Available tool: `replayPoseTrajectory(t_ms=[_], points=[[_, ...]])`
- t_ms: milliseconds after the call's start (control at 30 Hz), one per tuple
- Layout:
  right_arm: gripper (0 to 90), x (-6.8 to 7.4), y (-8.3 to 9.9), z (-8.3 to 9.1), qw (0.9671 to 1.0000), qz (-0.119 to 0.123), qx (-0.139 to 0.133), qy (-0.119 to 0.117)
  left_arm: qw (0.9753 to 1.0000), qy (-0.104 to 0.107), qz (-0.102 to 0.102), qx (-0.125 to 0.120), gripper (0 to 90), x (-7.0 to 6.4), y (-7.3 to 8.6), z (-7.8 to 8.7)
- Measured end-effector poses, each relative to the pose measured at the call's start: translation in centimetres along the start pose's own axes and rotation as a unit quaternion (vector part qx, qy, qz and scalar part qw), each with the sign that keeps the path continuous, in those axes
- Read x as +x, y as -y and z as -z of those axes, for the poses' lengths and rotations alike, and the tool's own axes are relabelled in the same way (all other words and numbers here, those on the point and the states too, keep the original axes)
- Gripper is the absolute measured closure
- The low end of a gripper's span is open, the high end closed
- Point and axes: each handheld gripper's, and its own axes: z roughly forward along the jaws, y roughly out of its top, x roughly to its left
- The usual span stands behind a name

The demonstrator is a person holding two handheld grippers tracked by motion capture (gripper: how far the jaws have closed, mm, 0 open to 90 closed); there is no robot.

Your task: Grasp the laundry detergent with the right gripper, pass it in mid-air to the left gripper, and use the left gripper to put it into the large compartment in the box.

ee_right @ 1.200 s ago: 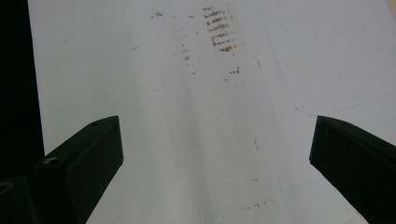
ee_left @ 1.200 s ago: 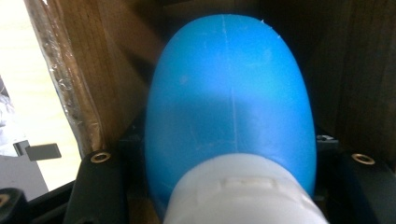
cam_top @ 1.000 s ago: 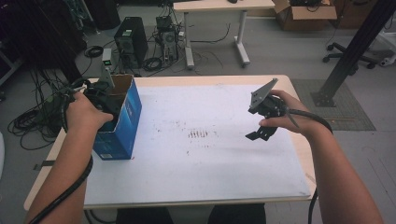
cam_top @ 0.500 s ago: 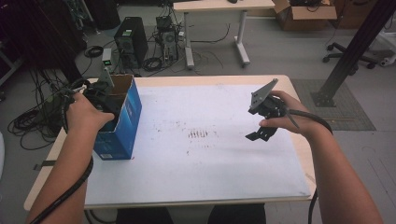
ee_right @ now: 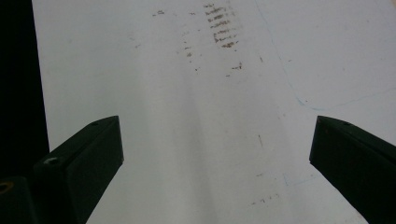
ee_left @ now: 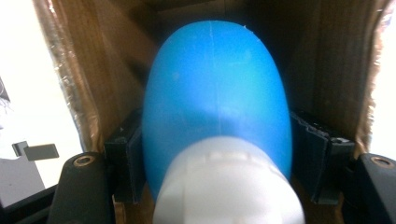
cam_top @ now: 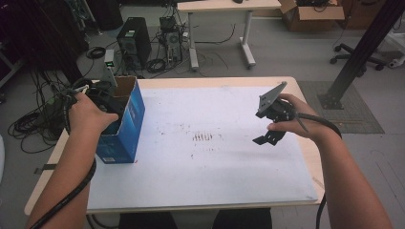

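Note:
A blue cardboard box (cam_top: pixel 123 129) with an open top stands at the left edge of the table. My left gripper (cam_top: pixel 101 98) reaches down into it. In the left gripper view, my left gripper (ee_left: pixel 215 140) is shut on a smooth blue egg-shaped thing (ee_left: pixel 215 88) with a white cap (ee_left: pixel 229 186), between the box's brown inner walls (ee_left: pixel 116 56). At the right side of the table, my right gripper (cam_top: pixel 268 138) hangs a little above the white table sheet (cam_top: pixel 215 176). In the right gripper view, my right gripper (ee_right: pixel 217 154) stands wide open with nothing between its jaws.
Dark smudges (cam_top: pixel 203 137) mark the middle of the sheet. Beyond the table on the floor are a computer tower (cam_top: pixel 136 40), tangled cables (cam_top: pixel 33 119), a second table (cam_top: pixel 224 5), a cardboard box (cam_top: pixel 310 12) and a slanted black post (cam_top: pixel 363 52).

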Motion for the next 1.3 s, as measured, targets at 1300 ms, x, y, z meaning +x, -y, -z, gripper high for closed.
replayPoseTrajectory(t_ms=[1300], points=[[2.7, 0.3, 0.0, 0.6, 0.9999, 0.005, -0.010, 0.001, 0.9988, -0.027, -0.016, -0.039, 7.3, -1.1, 1.5, 7.3]])
